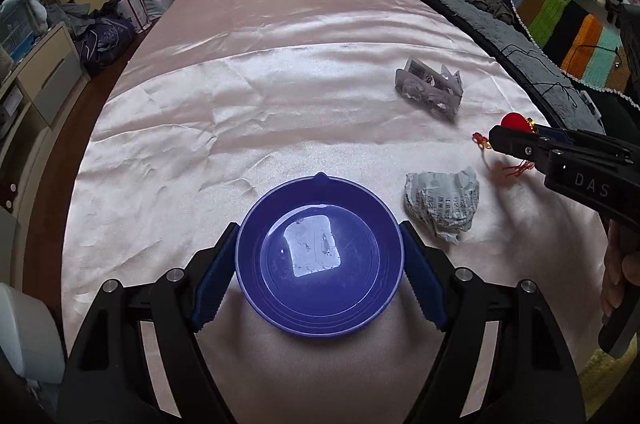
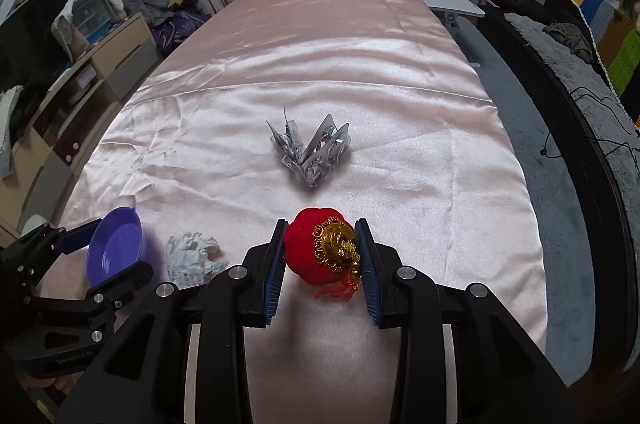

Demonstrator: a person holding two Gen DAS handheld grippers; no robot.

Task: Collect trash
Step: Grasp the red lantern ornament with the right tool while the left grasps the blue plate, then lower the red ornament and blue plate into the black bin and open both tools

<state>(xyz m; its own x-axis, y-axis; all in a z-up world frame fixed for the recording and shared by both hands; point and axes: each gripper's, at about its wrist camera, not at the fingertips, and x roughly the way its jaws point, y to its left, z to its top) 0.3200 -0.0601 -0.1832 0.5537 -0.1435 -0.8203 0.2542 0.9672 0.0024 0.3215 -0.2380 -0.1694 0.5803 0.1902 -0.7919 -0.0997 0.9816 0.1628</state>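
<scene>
Trash on the pink satin cloth (image 1: 280,84) consists of three pieces: a crumpled paper ball (image 1: 442,206), a crushed foil wrapper (image 1: 432,92) and a red ornament (image 2: 320,252) with a gold medallion and tassel.

Left gripper (image 1: 320,256): jaws set against opposite sides of a blue bowl (image 1: 320,300) at lower centre of the left wrist view, gripping it by the rim. Bowl holds no trash; a bright reflection shows in its base.

Right gripper (image 2: 320,256): jaws closed in on the red ornament at lower centre of the right wrist view, both pads touching its sides. Whether it is lifted clear of the cloth cannot be told.

Paper ball lies just right of the bowl in the left wrist view; foil wrapper sits further up, right of centre, well apart from both grippers.

Assessment: first pickup is in hand; nothing has yet been deposited. Next move calls for carrying the ornament leftward over the bowl and releasing it, with the bowl held level. Dangling tassel may snag or drape over the rim
</scene>
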